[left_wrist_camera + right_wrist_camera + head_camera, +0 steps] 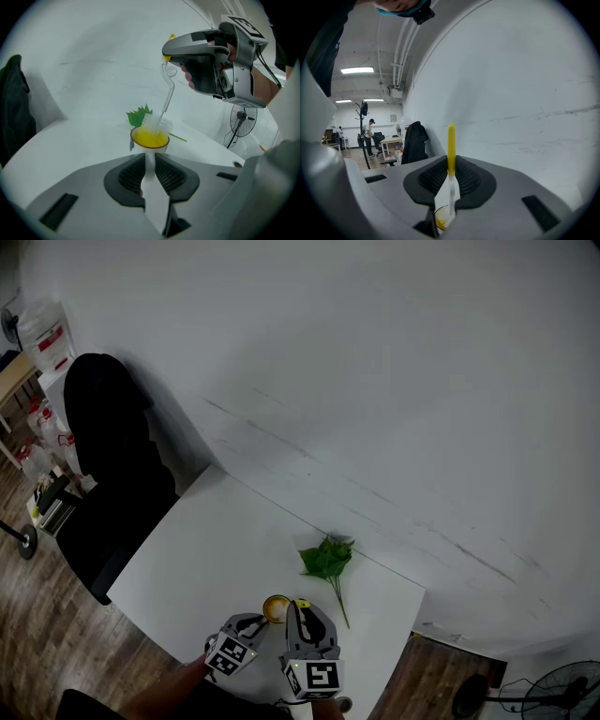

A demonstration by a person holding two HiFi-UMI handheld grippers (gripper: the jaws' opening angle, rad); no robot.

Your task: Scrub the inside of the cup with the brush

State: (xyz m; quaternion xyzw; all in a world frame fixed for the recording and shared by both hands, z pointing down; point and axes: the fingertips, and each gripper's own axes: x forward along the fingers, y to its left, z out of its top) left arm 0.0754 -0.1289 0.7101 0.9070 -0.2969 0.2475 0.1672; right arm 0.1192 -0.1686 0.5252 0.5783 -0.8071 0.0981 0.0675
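A pale, scuffed wall (375,381) rose behind the white worktop (206,540), which stood over a wood-look floor (37,634). A black chair draped with dark cloth (108,456) stood off the worktop's left end, and a floor fan (567,688) stood past its right end.

Both tools met at the near edge. The left hand-held gripper (150,161) angled down with its jaws drawn narrow, pinching a white part on the near side of the cup (149,138). The right hand-held gripper (451,164) sat higher and close beside it, its pads pressed together on the yellow handle of the brush (159,124).

A sprig of green leaves (326,559) lay on the worktop just behind the cup, its stem trailing toward the near edge.

The cup, white outside and yellow inside, stood upright on the worktop near that edge. The brush's clear curved stem ran down from the right jaws, and its white bristle head sat at the cup's mouth, against the far rim, partly above it.
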